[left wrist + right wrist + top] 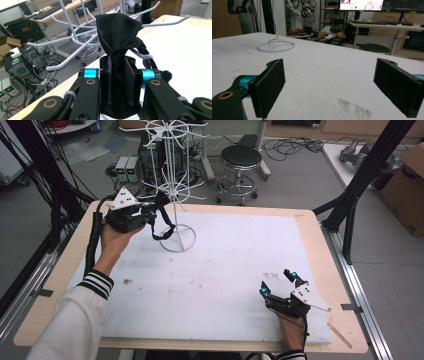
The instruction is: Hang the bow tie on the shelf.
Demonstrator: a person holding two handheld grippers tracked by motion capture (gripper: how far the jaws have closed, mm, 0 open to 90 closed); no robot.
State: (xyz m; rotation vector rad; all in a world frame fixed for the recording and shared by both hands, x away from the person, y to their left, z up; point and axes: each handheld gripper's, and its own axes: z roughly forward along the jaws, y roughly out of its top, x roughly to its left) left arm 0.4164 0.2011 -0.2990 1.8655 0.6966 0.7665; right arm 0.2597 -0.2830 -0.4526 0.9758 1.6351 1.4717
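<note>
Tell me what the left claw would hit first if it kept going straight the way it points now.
Most likely the white wire rack. The left claw, shut on a black cloth, points at the rack's prongs just beyond the cloth. How close they are is hard to judge.

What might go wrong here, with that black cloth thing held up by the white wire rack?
The left claw pinches only a bunched fold of the black cloth item, so it may slip out before it catches on a white rack arm. A push against the thin, tall white rack might tip it, since the right claw rests open, far off on the table, not steadying it. The dangling strap might snag on the wrong arm.
</note>
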